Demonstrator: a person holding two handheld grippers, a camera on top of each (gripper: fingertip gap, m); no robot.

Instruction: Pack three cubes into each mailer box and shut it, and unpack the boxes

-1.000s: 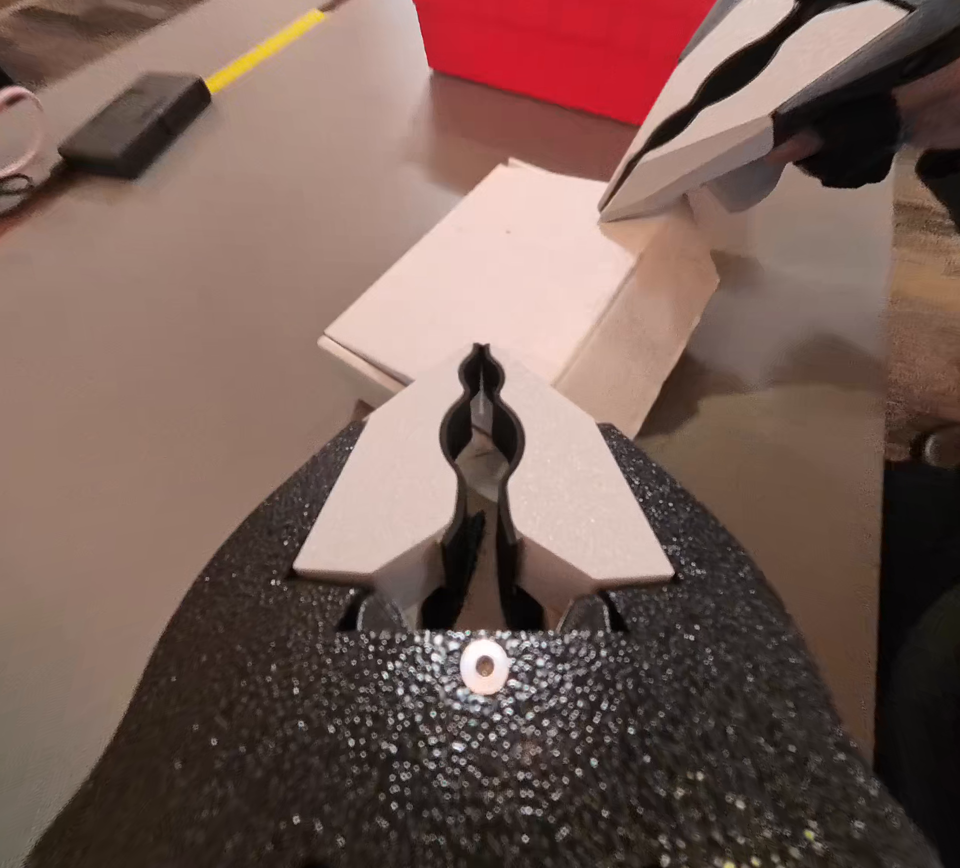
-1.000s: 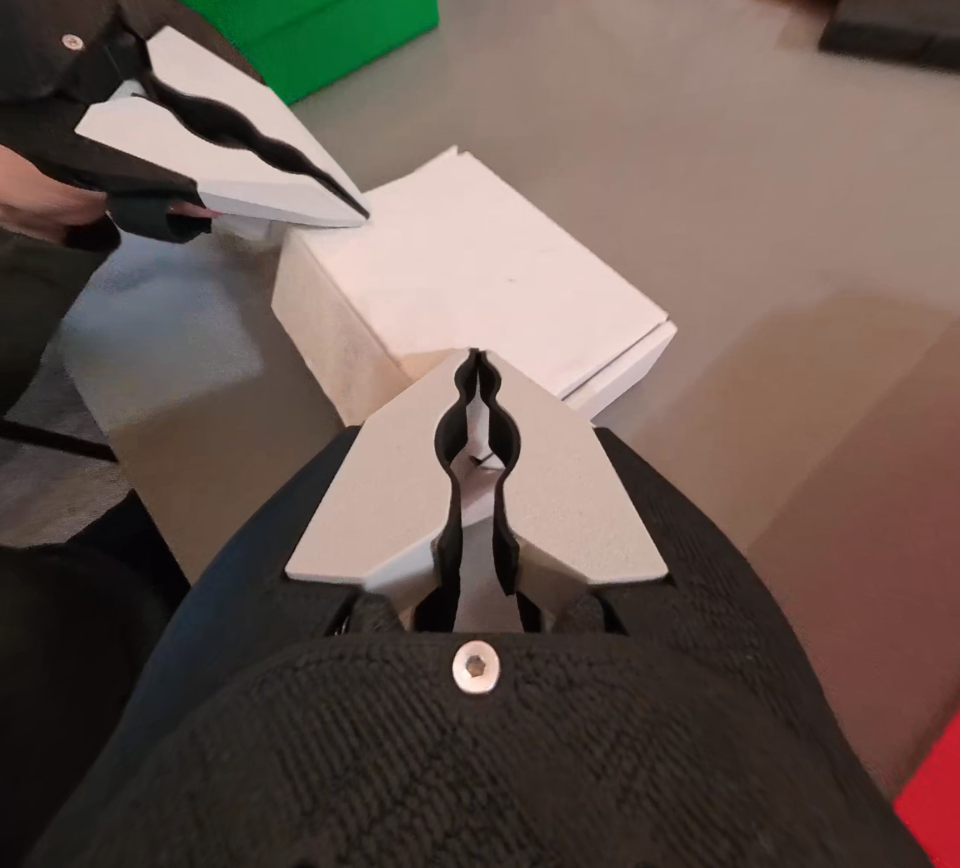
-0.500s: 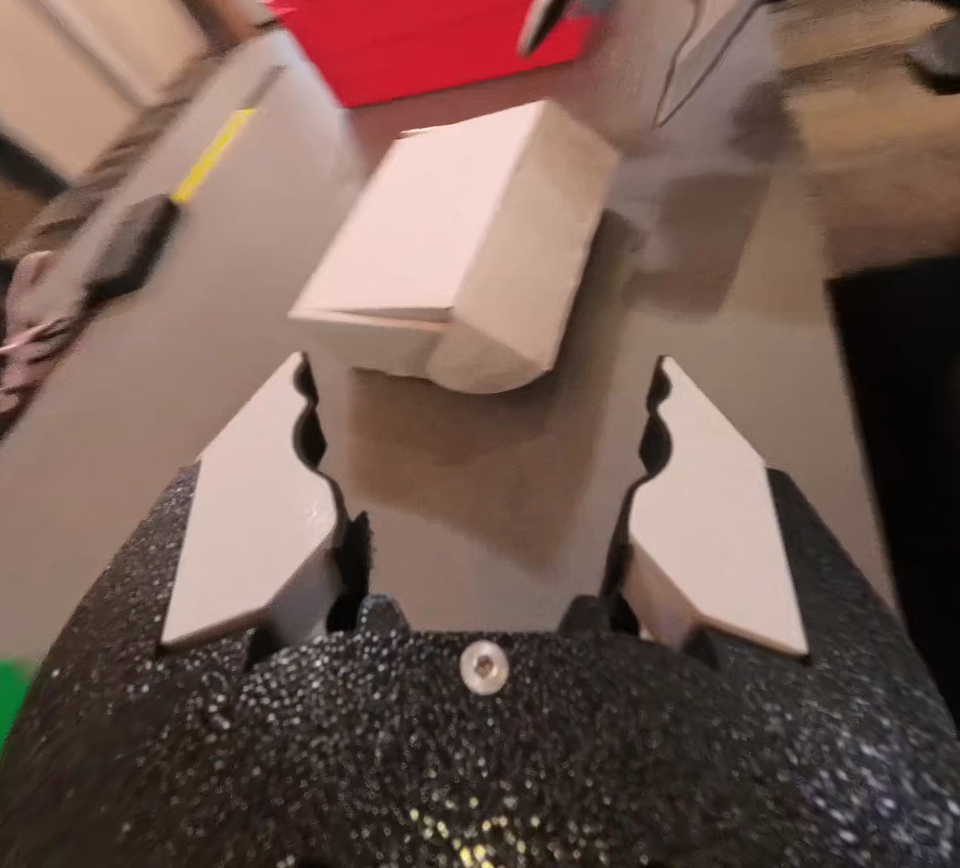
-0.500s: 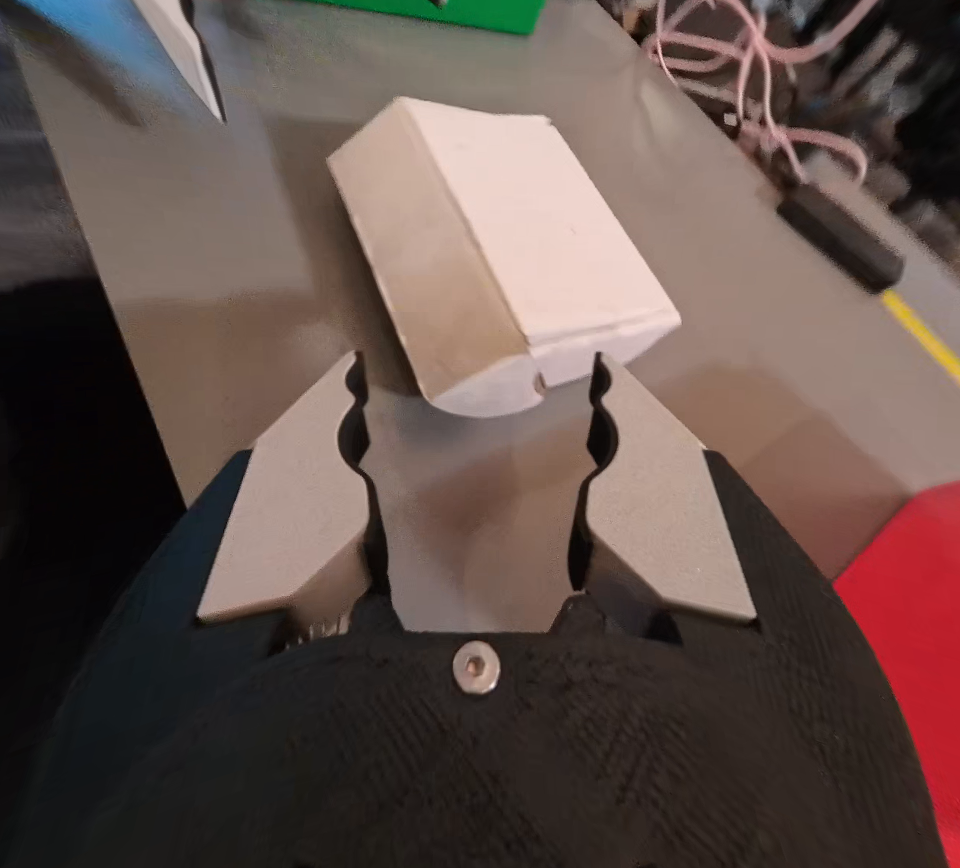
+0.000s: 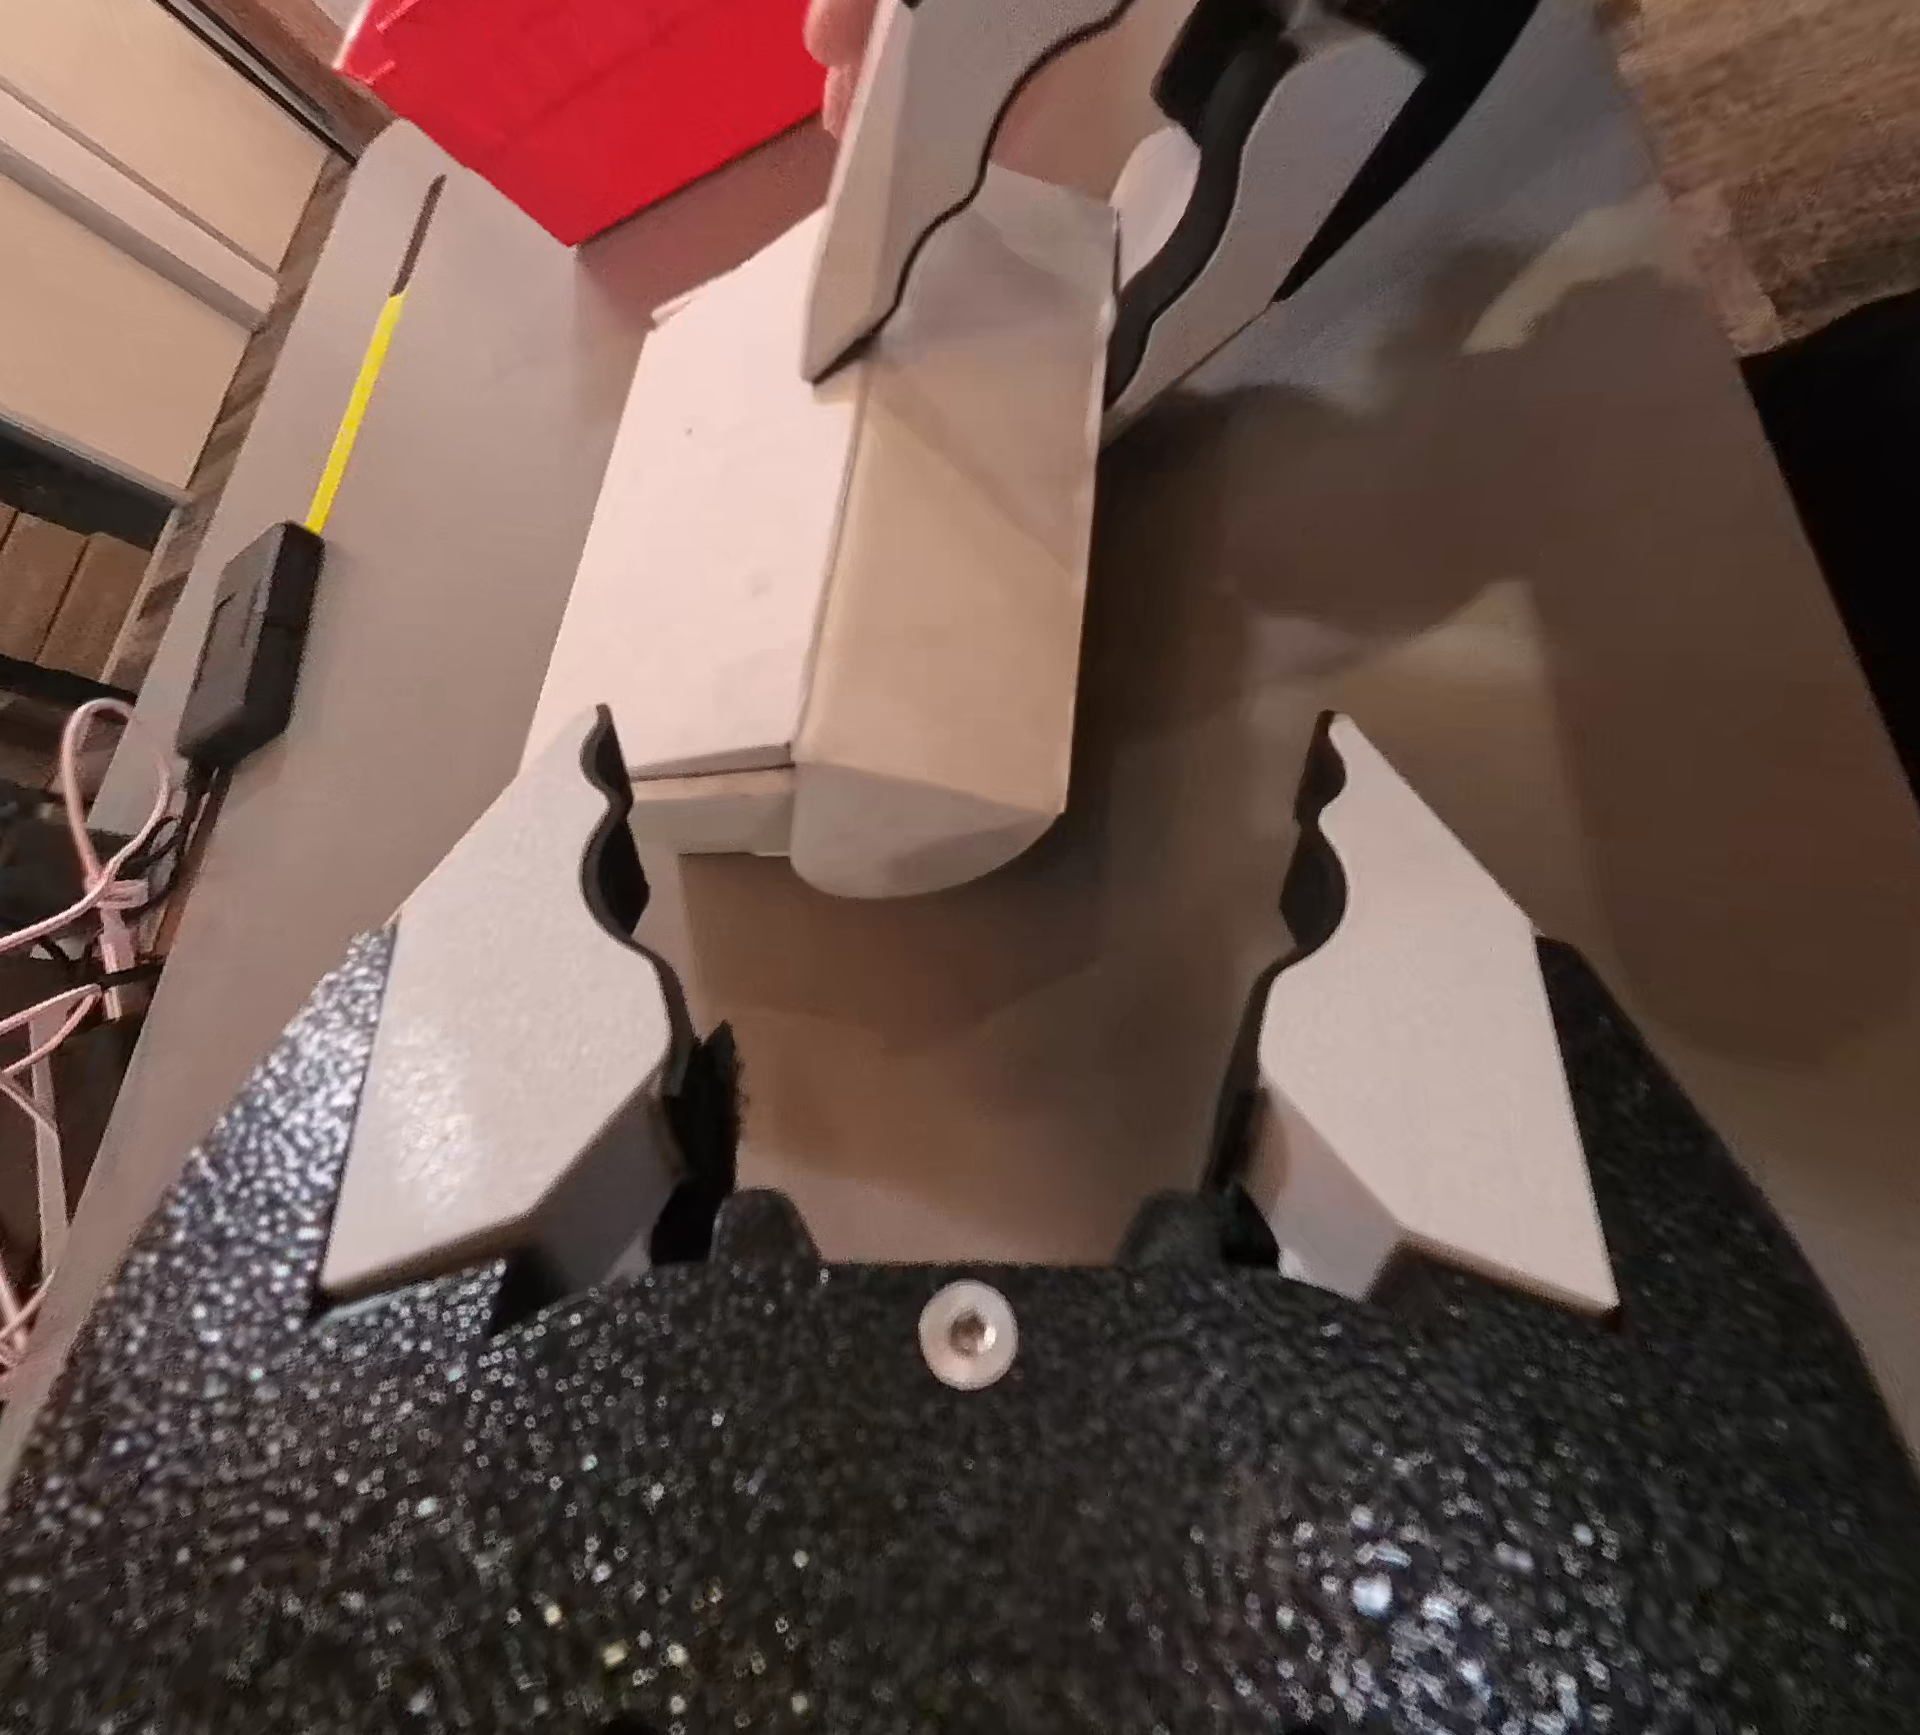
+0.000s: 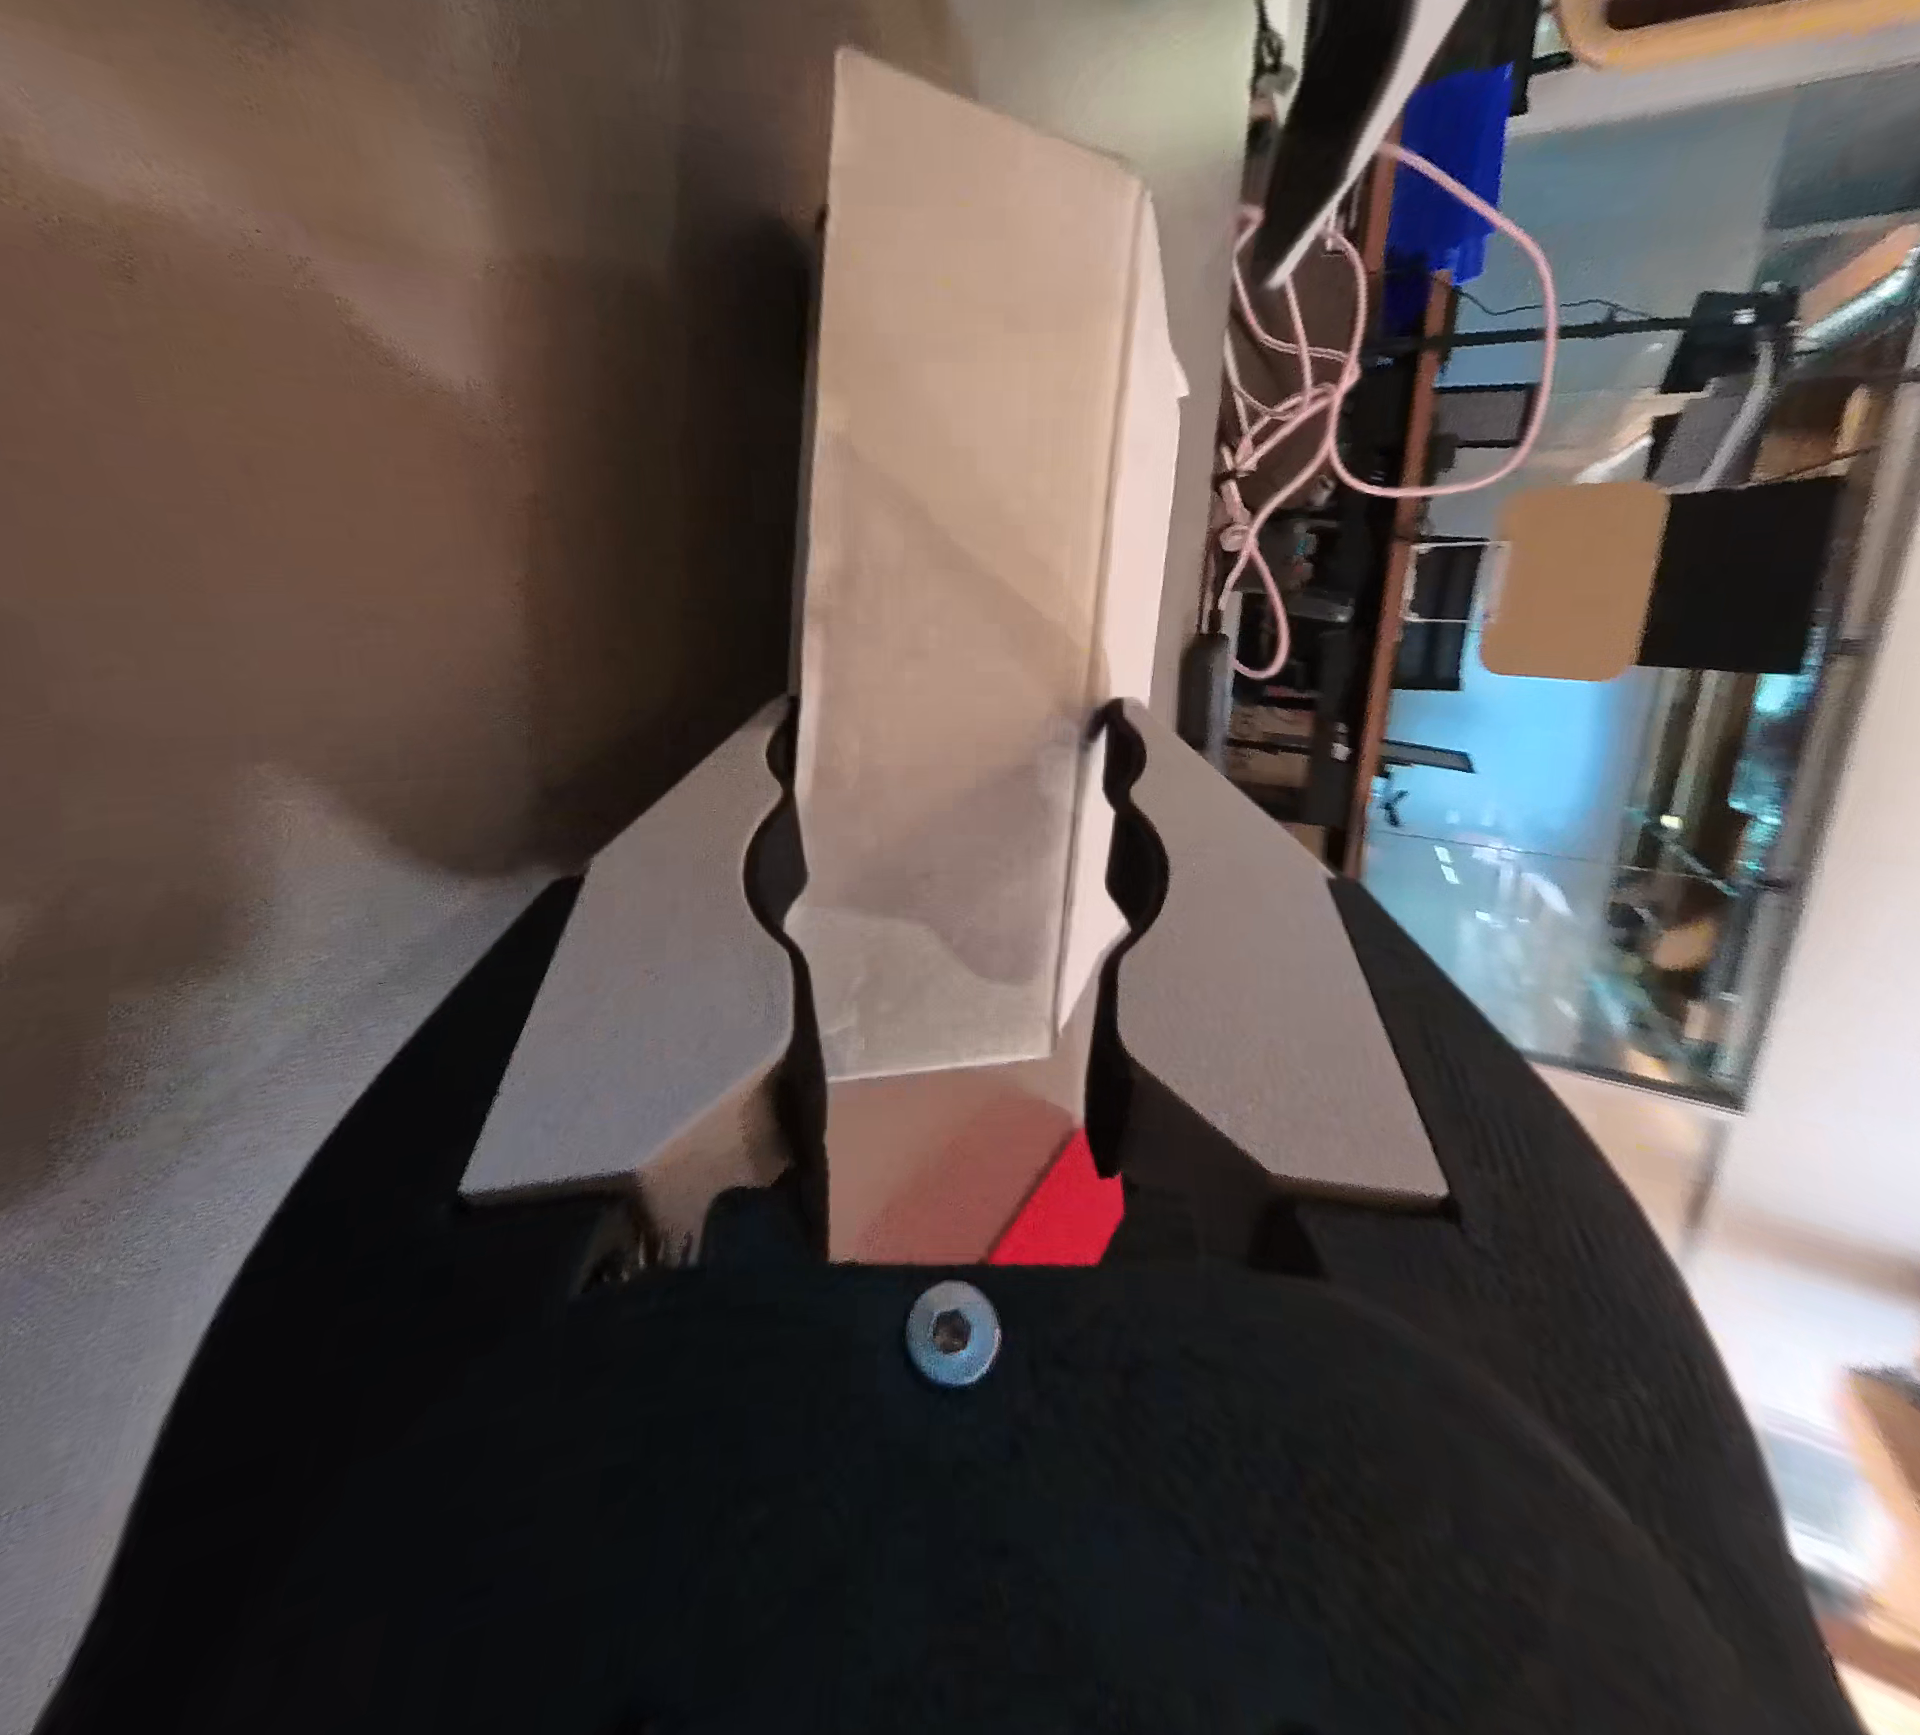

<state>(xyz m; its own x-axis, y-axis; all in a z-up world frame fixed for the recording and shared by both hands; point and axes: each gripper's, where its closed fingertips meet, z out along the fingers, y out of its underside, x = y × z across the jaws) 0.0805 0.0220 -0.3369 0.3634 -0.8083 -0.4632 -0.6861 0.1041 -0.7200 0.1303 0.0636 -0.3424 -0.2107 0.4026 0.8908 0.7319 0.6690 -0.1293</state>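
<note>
mailer box (image 5: 831,542), closed, flat on table (image 5: 1351,646); a second ago pinched by clenched grippers, now straddled at far end by spread right gripper (image 6: 945,812); left gripper (image 5: 961,802) spread, near end. regrasp likely.

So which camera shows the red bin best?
The left wrist view: the red bin stands whole-sided on the table's far end. The right wrist view shows only a small red corner between its own fingers.
</note>
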